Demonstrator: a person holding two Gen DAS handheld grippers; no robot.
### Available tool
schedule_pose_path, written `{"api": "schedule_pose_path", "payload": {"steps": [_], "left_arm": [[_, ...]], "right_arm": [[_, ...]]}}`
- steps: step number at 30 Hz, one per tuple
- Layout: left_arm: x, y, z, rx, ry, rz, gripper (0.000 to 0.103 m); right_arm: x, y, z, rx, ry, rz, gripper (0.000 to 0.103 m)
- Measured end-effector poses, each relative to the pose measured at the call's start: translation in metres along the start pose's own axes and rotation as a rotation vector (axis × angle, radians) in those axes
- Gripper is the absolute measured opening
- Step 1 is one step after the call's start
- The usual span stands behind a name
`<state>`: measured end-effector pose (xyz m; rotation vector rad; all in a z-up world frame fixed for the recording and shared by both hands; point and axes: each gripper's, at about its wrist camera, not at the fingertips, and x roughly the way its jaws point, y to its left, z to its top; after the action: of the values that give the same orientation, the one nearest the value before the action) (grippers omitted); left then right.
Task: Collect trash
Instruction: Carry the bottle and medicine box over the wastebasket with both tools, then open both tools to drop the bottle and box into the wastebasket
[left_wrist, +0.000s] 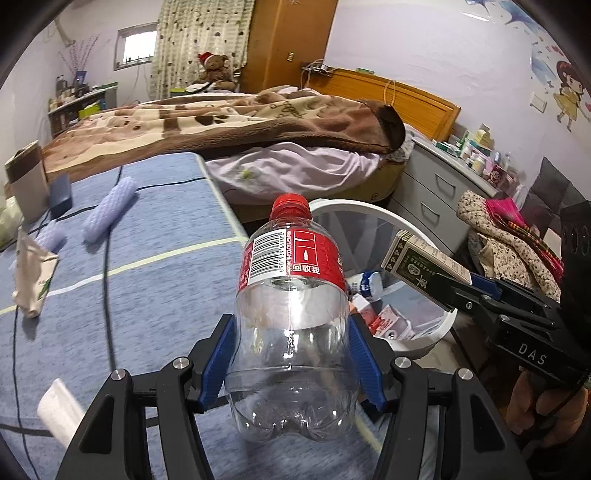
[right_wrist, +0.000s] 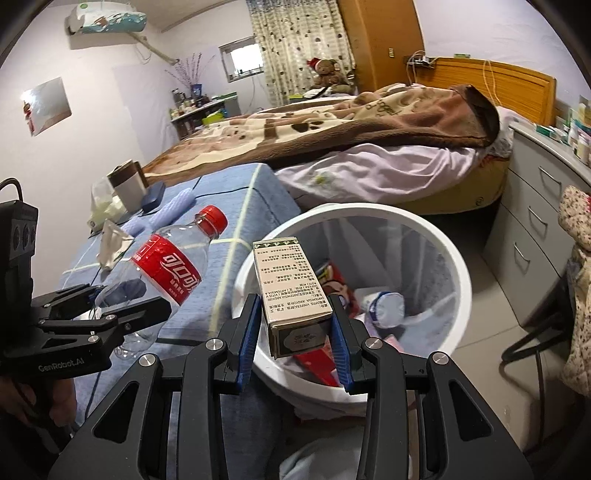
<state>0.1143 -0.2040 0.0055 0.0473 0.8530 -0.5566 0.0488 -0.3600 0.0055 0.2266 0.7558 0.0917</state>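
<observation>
A white trash bin (right_wrist: 436, 236) with litter inside sits just beyond the right gripper's fingertips and ahead-right of the left gripper's, beside a blue checked cloth surface (left_wrist: 147, 295). The left gripper (left_wrist: 291, 369) is partly closed around an empty clear bottle (left_wrist: 291, 332), red cap pointing away from the fingers. The right gripper (right_wrist: 295, 332) pinches a small cardboard box (right_wrist: 291, 284) over the bin's near rim. Both appear mid-carry; next seems to be opening each over the bin. The bottle's red label reads Coca-Cola in Chinese; the gripper bodies read "DAS" and "CenRobot.AI".
</observation>
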Motion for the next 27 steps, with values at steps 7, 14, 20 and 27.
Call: {"api": "schedule_pose_path", "payload": {"steps": [7, 14, 20, 27], "left_arm": [[0.019, -0.016, 0.008, 0.028, 0.025, -0.027, 0.061], [0.042, -0.037, 0.015, 0.062, 0.056, -0.060, 0.061], [0.058, -0.048, 0.020, 0.078, 0.075, -0.084, 0.061], [0.077, -0.053, 0.029, 0.069, 0.092, -0.126, 0.061]], "right_arm": [[0.000, -0.020, -0.003, 0.041, 0.006, -0.039, 0.037], [0.005, -0.041, -0.007, 0.091, 0.035, -0.096, 0.037], [0.010, -0.050, -0.010, 0.111, 0.058, -0.119, 0.037], [0.013, -0.056, -0.011, 0.128, 0.078, -0.138, 0.037]]}}
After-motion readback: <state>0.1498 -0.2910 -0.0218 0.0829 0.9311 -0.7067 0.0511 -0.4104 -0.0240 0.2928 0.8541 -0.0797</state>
